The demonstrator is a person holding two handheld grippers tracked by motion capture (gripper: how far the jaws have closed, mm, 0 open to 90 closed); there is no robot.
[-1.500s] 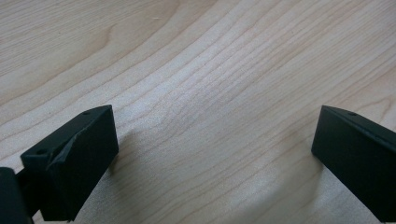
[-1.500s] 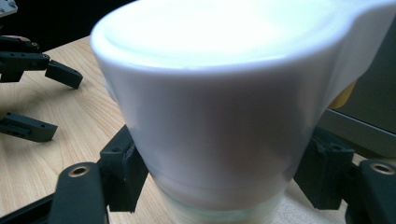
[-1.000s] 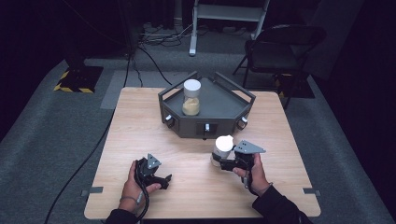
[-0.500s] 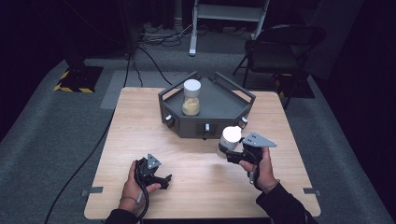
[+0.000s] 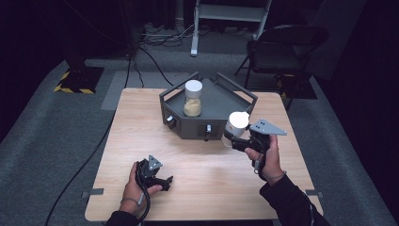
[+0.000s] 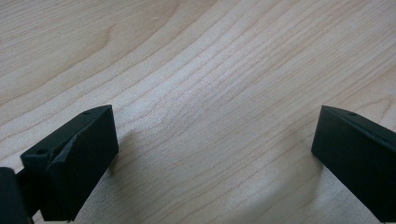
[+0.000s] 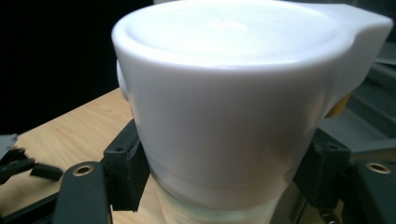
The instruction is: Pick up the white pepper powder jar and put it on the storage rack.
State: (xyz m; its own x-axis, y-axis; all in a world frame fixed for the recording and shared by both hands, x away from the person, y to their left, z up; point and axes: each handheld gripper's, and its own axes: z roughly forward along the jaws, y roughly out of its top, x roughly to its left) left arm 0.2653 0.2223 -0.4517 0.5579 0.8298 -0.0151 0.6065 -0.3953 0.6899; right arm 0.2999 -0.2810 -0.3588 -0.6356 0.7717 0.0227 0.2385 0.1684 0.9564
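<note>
The right gripper (image 5: 238,141) is clenched on a white-lidded jar (image 5: 236,126), held upright with its long axis vertical, just in front of the right front face of the dark grey angular tray (image 5: 221,96), so that tray lies up and to the left of it, nearer this hand than the other. The jar's lid (image 7: 233,70) is smooth matte white plastic with a side tab, its body translucent below. The left gripper (image 5: 155,181) rests released on the pale wood-grain table (image 6: 210,70), jaws spread wide and empty; a second, similar jar (image 5: 193,98), holding something yellowish, stands in the tray.
</note>
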